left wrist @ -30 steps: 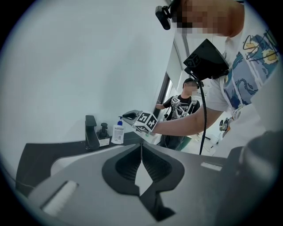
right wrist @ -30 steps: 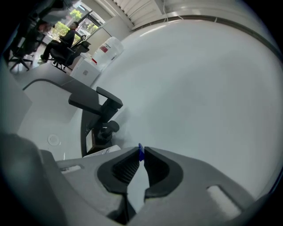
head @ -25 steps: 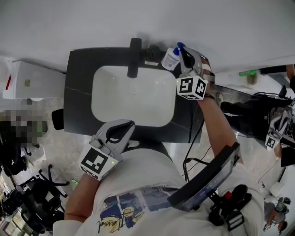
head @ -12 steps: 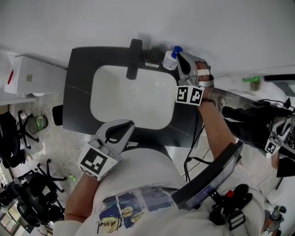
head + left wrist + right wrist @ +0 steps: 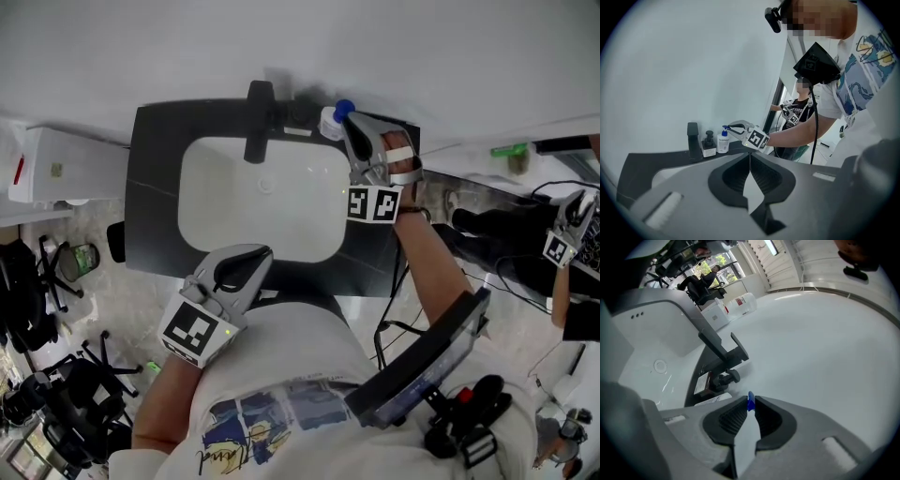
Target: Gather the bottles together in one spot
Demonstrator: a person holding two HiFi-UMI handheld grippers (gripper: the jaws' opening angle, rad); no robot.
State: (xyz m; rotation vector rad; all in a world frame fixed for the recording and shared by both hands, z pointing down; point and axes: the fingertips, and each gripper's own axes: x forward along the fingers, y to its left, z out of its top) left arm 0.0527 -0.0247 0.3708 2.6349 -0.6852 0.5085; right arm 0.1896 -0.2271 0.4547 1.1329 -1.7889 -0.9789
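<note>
My left tongs (image 5: 262, 253) hang closed and empty near my body, at the front edge of the sink (image 5: 281, 220). Behind the basin stands the tap (image 5: 255, 122), and just right of it a dark pump bottle (image 5: 708, 146). The white bottle (image 5: 723, 143) with the blue pump sits just beside that one, on the back ledge of the counter.

My right tongs (image 5: 751, 404) are clamped on that blue pump head; the jaws have just eased a touch wider, with the pump pinched between the pads. I judge the bottle to be light, smooth plastic. The pump top is a narrow, wobbly place to hold, and it may swivel or slip. The neck or body would be a surer grip.

From the right tongs' camera the bottle's body is hidden under the jaws. I cannot tell whether its base rests on the ledge. From above, the dark bottle is lost against the black counter.
</note>
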